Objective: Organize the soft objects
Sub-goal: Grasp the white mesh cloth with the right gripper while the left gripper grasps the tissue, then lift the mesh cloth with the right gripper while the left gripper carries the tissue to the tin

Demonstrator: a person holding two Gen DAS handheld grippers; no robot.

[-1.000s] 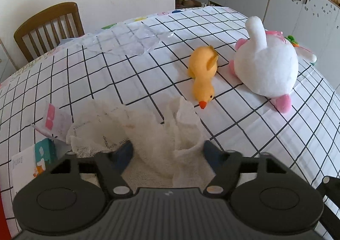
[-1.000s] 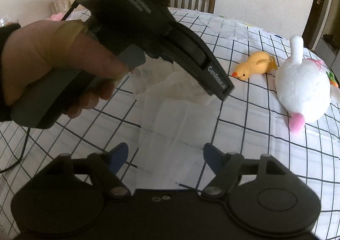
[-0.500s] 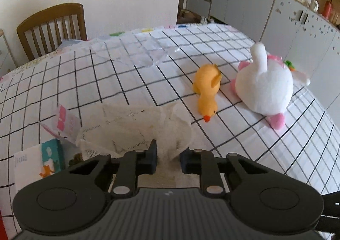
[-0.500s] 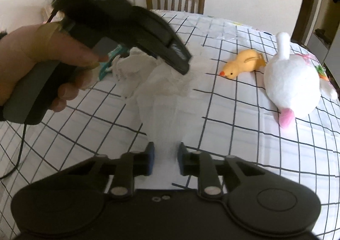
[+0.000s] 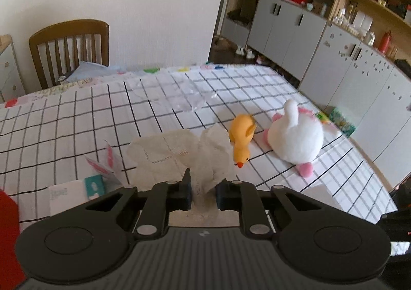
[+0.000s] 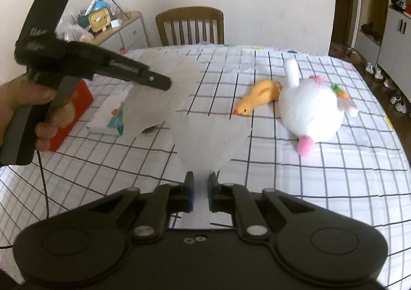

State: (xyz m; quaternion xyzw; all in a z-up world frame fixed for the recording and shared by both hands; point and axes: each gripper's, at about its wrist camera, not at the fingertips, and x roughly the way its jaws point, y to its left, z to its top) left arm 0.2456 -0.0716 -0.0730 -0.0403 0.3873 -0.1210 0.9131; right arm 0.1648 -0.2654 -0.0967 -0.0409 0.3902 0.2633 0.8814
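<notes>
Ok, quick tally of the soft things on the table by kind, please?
Plush toys: 2, the yellow duck and the white bunny.
Cloths: 1, the white gauze cloth, held by both grippers.
Total: 3.

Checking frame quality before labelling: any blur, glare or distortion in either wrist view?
Left wrist view: sharp near the cloth, grid lines bowed by the fisheye, soft even daylight. Right wrist view: left gripper and lifted cloth motion-smeared, cloth washed out pale, duck and white plush crisp.

we see a thin white cloth point(image 6: 205, 136) lifted off the table, a yellow duck toy point(image 5: 241, 136) lying beside a white plush rabbit point(image 5: 295, 138).
</notes>
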